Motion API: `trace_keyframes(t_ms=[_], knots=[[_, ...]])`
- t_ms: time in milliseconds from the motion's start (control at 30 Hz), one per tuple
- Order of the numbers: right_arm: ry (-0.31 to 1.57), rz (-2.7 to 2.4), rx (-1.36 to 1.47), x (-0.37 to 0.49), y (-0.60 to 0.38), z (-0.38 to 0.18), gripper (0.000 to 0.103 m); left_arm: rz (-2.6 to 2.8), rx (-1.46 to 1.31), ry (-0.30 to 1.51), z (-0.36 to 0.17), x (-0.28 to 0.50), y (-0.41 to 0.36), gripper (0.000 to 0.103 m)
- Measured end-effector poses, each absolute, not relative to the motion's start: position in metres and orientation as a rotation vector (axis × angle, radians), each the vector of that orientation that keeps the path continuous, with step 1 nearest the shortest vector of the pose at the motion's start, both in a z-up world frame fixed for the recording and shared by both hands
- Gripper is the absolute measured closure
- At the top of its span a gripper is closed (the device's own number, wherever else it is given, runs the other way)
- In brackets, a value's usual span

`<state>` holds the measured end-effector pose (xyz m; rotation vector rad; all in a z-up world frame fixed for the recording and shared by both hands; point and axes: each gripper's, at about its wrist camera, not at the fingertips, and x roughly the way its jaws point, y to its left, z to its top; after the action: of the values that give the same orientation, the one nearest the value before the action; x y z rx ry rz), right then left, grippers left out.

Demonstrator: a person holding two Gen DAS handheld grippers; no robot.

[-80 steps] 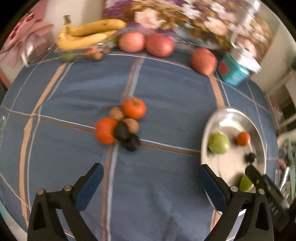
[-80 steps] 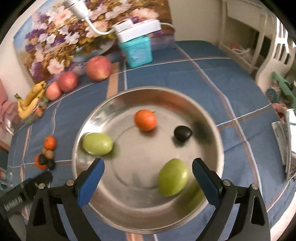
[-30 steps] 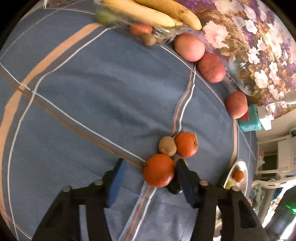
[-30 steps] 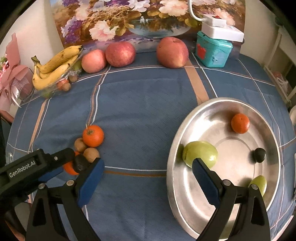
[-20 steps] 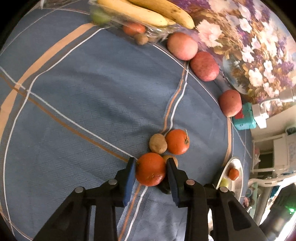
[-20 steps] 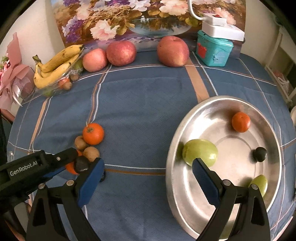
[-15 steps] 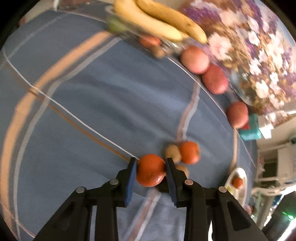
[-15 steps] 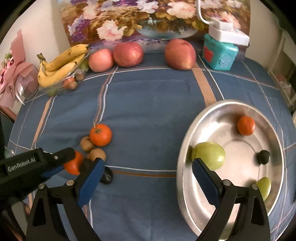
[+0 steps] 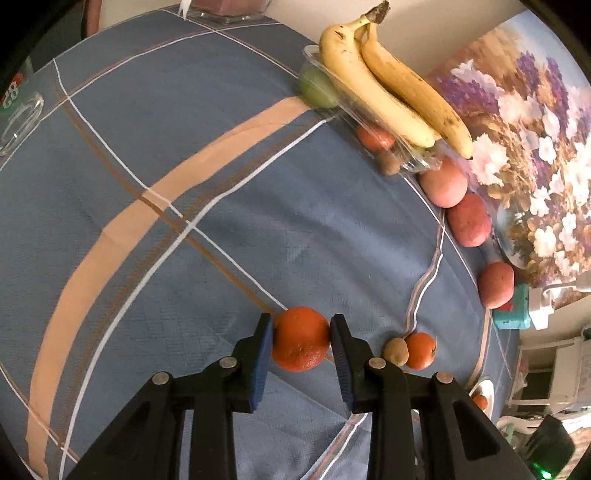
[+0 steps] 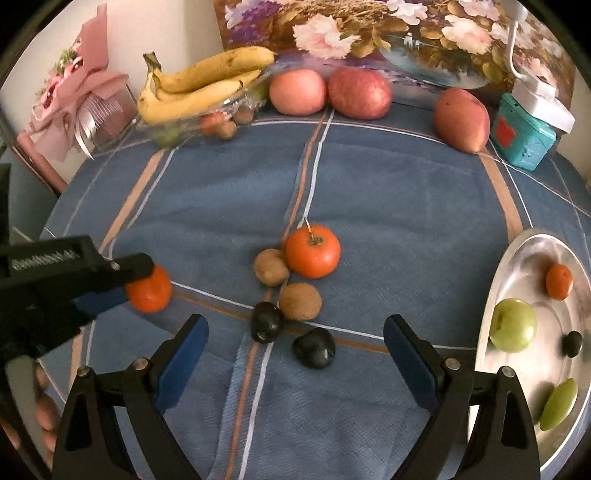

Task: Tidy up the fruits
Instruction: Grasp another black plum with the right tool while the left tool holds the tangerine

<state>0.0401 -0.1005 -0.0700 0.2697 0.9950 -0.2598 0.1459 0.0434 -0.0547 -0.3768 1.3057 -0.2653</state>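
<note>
Left tool [image 9: 301,338] is clamped on an orange [image 9: 301,339], both blue pads pressed against its sides. From the right wrist view the same orange [image 10: 149,290] sits at 9 o'clock of the loose fruit cluster, apart from it; whether it touches the cloth cannot be told.

Right tool [image 10: 295,354] has its fingers spread wide, gripping nothing, poised above the blue checked cloth of the worktop [image 10: 388,206].

Loose cluster near the middle of the cloth: a stemmed orange fruit [image 10: 312,252] touching a kiwi [image 10: 270,272] at its 8 o'clock; a second kiwi [image 10: 299,301] just below; two dark fruits [image 10: 267,322] [image 10: 314,348] at 6 o'clock of the cluster, between the right tool's fingers.

Steel tray [image 10: 517,266] at 3 o'clock edge holds a small orange [image 10: 559,281], a green apple [image 10: 512,325], a dark fruit [image 10: 572,343] and a green fruit [image 10: 558,404] at the rim.

At 12 o'clock, along the floral painting [image 10: 369,26]: three red apples [image 10: 297,91] [image 10: 359,93] [image 10: 461,120], a teal box [image 10: 521,138], bananas [image 10: 199,83] over a clear container [image 9: 406,158] of small fruit.
</note>
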Motion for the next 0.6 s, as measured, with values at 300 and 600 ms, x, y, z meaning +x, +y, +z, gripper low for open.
trace_keyframes(t_ms=[300, 600], knots=[[1.073, -0.254, 0.179, 0.031, -0.099, -0.083, 0.035, -0.271, -0.397, 1.325, -0.057, 0.145, 0.041, 0.07], [1.072, -0.239, 0.182, 0.031, -0.101, -0.086, 0.073, -0.269, -0.385, 1.326, -0.059, 0.147, 0.04, 0.07]])
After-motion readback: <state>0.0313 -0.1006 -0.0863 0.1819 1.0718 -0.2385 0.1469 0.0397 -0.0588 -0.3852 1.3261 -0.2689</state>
